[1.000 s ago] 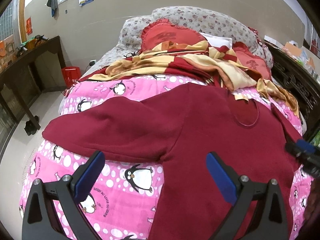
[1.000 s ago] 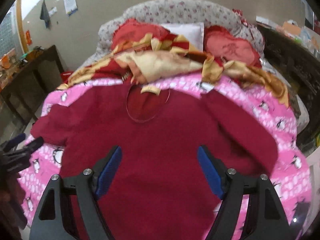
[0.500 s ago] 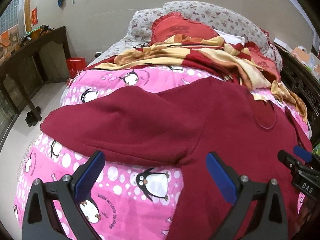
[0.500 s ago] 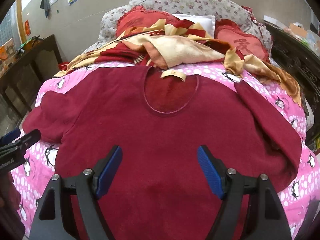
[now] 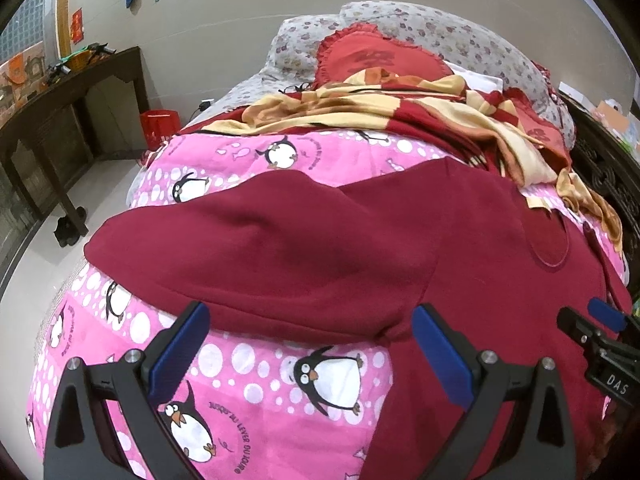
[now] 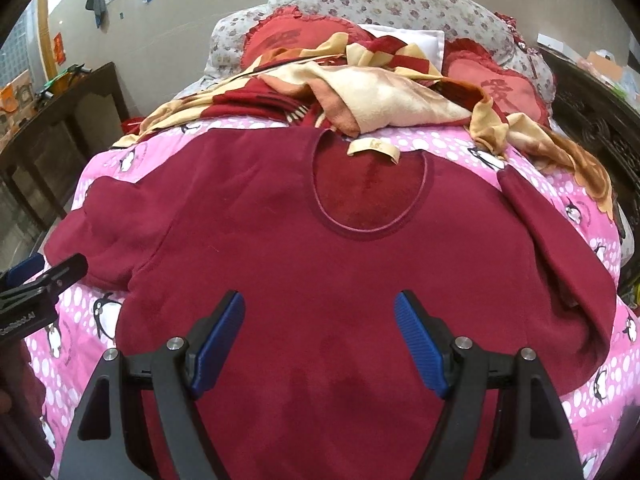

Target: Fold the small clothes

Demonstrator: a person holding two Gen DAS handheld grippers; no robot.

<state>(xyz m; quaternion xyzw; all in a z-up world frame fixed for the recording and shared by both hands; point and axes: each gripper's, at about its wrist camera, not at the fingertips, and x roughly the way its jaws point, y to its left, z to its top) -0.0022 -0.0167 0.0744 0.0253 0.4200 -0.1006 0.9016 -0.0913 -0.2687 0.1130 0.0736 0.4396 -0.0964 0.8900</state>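
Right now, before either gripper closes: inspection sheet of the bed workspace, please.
Surface: pink penguin-print quilt covering the bed.
Job's things: dark red long-sleeved fleece top lying flat, neck toward the pillows, both sleeves spread out, beige neck label showing.
Clutter: crumpled red-and-cream blanket beyond the collar; red heart-shaped cushions; grey floral pillow.
Grippers: left gripper open, above the sleeve's lower edge; right gripper open, above the top's body. Neither holds cloth.
Cables: a dark cord near the wall, details unclear.
Surroundings: dark wooden side table, red bin, wall papers.
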